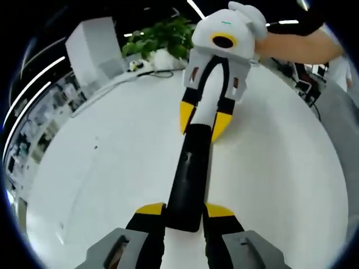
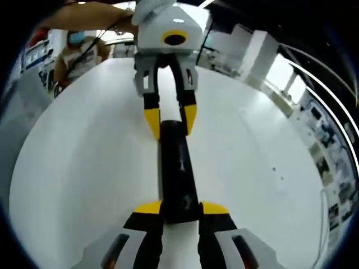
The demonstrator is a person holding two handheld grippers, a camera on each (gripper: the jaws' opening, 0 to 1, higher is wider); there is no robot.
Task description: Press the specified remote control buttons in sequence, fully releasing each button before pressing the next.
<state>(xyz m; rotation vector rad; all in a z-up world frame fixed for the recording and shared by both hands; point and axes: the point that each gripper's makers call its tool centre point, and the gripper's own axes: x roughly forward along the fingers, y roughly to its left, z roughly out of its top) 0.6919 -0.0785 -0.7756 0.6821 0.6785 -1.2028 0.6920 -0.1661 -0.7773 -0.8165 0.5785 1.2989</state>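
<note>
Black remote control (image 1: 190, 179) lies flat on the white worktop (image 1: 112, 168), long and slim, stretched straight between the two grippers. Buttons too dark to make out.

Left gripper (image 1: 185, 212): yellow-tipped fingers (image 1: 150, 209) sit on either side of the near end of the remote, pinching it. In the right gripper view the same gripper comes in from the top, its fingers closed round the far end of the remote.

Right gripper (image 2: 180, 208): yellow-tipped fingers (image 2: 215, 208) clamp the other end of the remote the same way, one each side, touching it. In the left gripper view it comes in at the top, white body, a hand (image 1: 249, 17) on top of it, its fingers hugging the far end.

Around: potted green plant (image 1: 160, 36) at the far worktop edge, cables (image 1: 151, 72) beside it, white pillar (image 1: 92, 50) behind, ceiling strip lights (image 1: 196, 8). A person (image 2: 76, 47) is at the worktop edge in the right gripper view.
</note>
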